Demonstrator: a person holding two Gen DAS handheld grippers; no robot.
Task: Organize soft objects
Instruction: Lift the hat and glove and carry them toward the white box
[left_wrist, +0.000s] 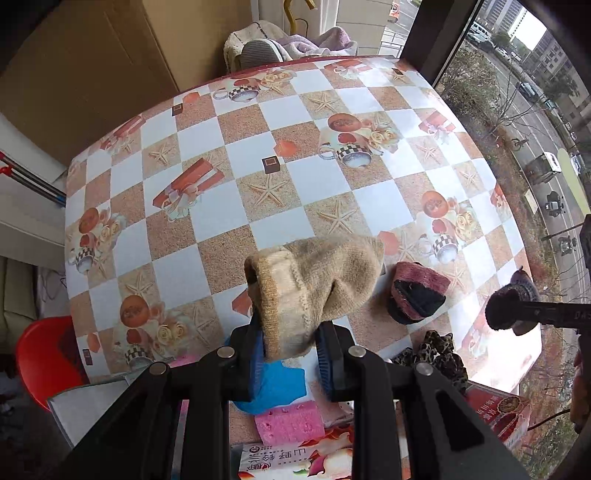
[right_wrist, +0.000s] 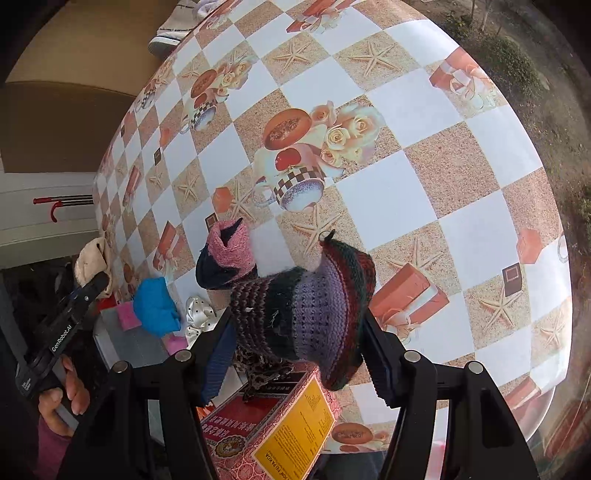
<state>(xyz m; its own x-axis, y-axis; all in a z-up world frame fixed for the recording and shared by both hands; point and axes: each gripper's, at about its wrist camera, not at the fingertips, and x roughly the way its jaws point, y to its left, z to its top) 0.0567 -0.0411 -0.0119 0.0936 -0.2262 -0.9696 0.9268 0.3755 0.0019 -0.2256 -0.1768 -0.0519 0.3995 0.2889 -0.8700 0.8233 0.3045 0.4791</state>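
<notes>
My left gripper (left_wrist: 290, 341) is shut on a beige knitted sock (left_wrist: 317, 280) and holds it above the near part of the checkered table (left_wrist: 236, 214). My right gripper (right_wrist: 299, 350) is shut on a striped purple, green and red knitted piece (right_wrist: 306, 314), held above the table's near edge. It also shows at the right of the left wrist view (left_wrist: 517, 306). A pink and black sock (left_wrist: 417, 291) lies on the table between the two grippers and shows in the right wrist view (right_wrist: 227, 256). The beige sock shows at the left of the right wrist view (right_wrist: 92, 264).
Near the table's front edge lie a blue cloth (left_wrist: 275, 387), a pink sponge (left_wrist: 290, 422), a leopard-print scrunchie (left_wrist: 437, 354), a white dotted bow (right_wrist: 199, 314) and a red printed box (right_wrist: 269, 421). A red chair (left_wrist: 44, 362) stands at the left. Towels (left_wrist: 295, 44) lie behind the table.
</notes>
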